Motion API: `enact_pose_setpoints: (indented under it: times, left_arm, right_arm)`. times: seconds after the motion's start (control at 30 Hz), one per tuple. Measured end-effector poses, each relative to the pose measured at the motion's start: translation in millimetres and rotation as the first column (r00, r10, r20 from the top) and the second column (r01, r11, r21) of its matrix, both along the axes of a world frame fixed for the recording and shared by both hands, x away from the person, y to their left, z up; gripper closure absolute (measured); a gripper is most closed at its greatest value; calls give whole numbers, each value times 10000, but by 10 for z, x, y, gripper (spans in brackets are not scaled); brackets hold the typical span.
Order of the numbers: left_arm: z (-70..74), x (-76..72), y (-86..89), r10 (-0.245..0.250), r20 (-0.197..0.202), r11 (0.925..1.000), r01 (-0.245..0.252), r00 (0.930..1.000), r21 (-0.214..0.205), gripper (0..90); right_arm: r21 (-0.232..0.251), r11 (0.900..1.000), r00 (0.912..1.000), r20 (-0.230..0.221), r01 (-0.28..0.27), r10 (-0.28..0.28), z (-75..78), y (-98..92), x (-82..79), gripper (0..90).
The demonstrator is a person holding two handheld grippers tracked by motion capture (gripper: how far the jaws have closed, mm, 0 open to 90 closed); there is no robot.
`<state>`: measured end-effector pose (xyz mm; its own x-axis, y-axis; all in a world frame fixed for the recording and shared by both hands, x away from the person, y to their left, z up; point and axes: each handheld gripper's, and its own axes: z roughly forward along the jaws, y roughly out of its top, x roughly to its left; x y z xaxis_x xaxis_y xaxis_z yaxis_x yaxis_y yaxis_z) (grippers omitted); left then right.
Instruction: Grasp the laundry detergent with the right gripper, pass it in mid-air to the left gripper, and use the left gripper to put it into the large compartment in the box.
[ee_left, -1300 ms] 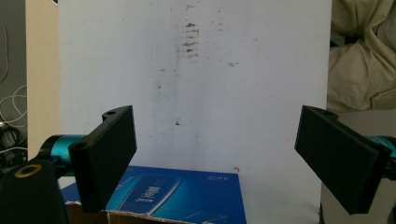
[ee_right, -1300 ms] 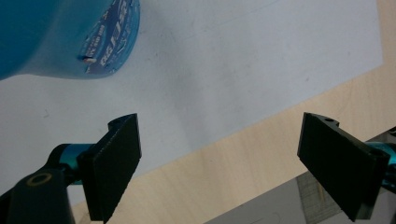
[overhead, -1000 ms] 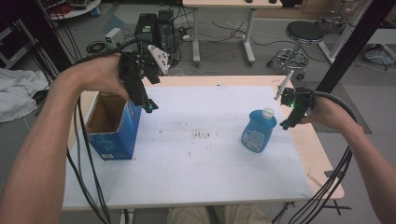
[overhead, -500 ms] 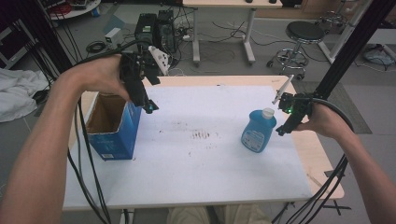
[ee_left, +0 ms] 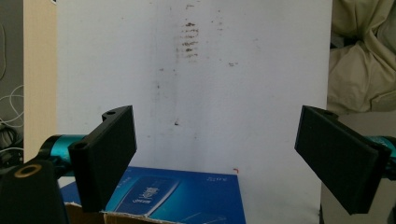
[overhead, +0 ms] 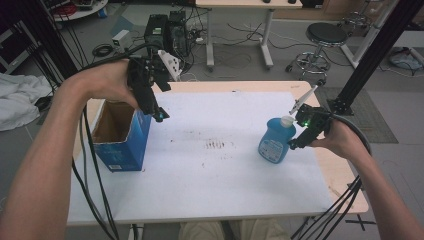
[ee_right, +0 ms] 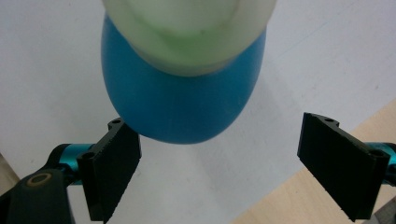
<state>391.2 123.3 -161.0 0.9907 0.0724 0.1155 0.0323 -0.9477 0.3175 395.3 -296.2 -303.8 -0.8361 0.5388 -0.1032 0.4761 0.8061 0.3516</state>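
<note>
A blue bottle [overhead: 273, 144] with a white cap [overhead: 286, 120] stands upright on the right part of the white tabletop [overhead: 200, 185]. My right gripper [overhead: 296, 142] hovers just right of it and above, open. In the right gripper view the bottle [ee_right: 187, 105] and its cap [ee_right: 187, 32] sit ahead of the gripper [ee_right: 219, 172], not between the jaws. An open blue cardboard box [overhead: 120, 135] stands at the left edge. My left gripper [overhead: 159, 116] is held above the box's right wall, open and empty; the left gripper view shows this gripper [ee_left: 219, 158] over the box [ee_left: 187, 198].
Dark smudges [overhead: 217, 145] mark the middle of the tabletop. Bare wood [overhead: 345, 175] borders the white sheet at the right. Behind the table stand a black computer case [overhead: 167, 30], a desk and a stool [overhead: 325, 37]. A black post [overhead: 380, 45] rises at the right.
My right gripper has moved left and closer to the blue bottle, now right beside its cap. The left gripper and the box have stayed where they were.
</note>
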Motion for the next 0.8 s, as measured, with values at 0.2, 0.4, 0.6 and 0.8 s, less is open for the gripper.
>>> enact_pose_setpoints:
  times: [0.2, 0.4, 0.6, 0.8]
  left_arm:
    - [-2, -5, 13, 9, 17, 10000, -9, 10000, 1, 127]
    - [-5, -8, 23, 3, 31, 10000, -3, 10000, 14, 128]
    - [-16, -7, 23, -20, 11, 10000, 20, 10000, 0, 127]
    - [-34, -10, 23, 30, 1, 10000, -30, 10000, -33, 127]
  right_arm:
    - [774, 9959, 9985, 258, 465, -487, -69, 2, -55, 126]
    - [1532, 9854, 9949, 562, 739, -834, -147, 16, -95, 126]
    - [1914, 9779, 9923, 733, 839, -995, -244, 38, -118, 126]
    - [2390, 9665, 9879, 983, 934, -1198, -325, 33, -155, 127]
